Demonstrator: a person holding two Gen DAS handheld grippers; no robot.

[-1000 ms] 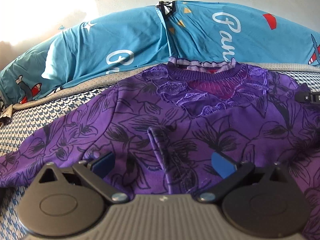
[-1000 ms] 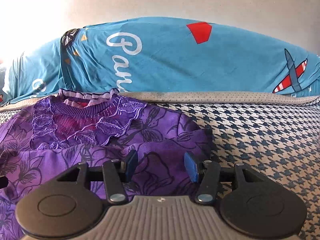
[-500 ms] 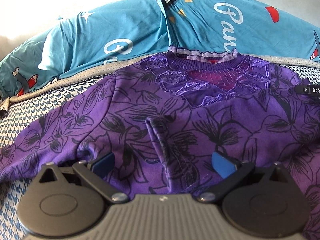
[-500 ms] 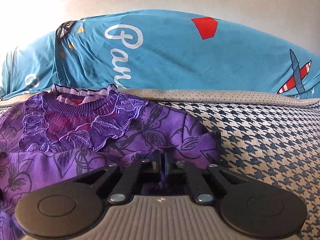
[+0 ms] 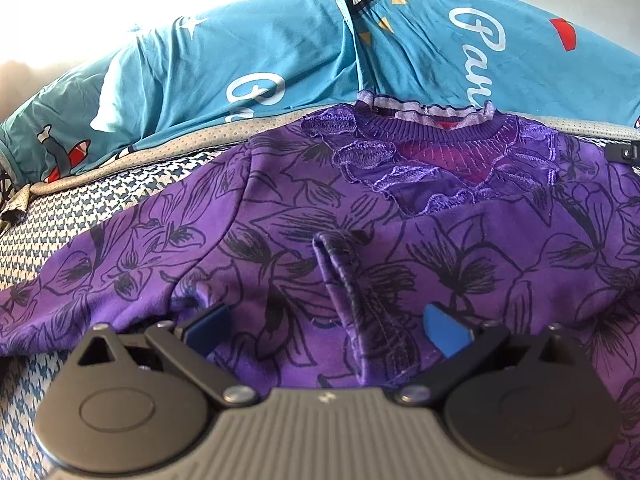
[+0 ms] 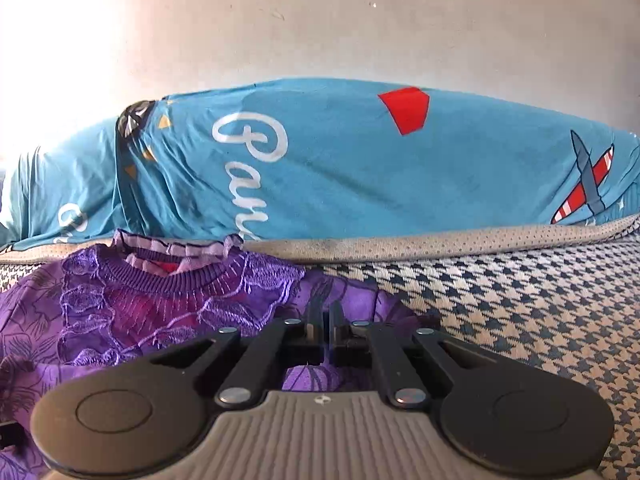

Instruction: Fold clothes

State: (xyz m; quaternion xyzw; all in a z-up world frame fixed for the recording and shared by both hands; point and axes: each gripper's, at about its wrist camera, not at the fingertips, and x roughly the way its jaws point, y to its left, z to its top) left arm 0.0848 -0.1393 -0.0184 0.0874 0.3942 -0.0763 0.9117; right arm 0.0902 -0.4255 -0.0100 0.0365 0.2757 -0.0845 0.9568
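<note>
Each claw: ribbed grey body, black linkages, silver screws, blue pads

Your 3 o'clock: bare houndstooth cover, free room. 12 o'clock: blue pillows and wall block.

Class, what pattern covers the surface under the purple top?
A blue-and-white houndstooth check on the surface, clearest in the right wrist view beside the top.

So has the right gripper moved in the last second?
Yes. The right gripper closed on the purple sweater and pushed forward toward the blue pillow, now at the sweater's shoulder.
</note>
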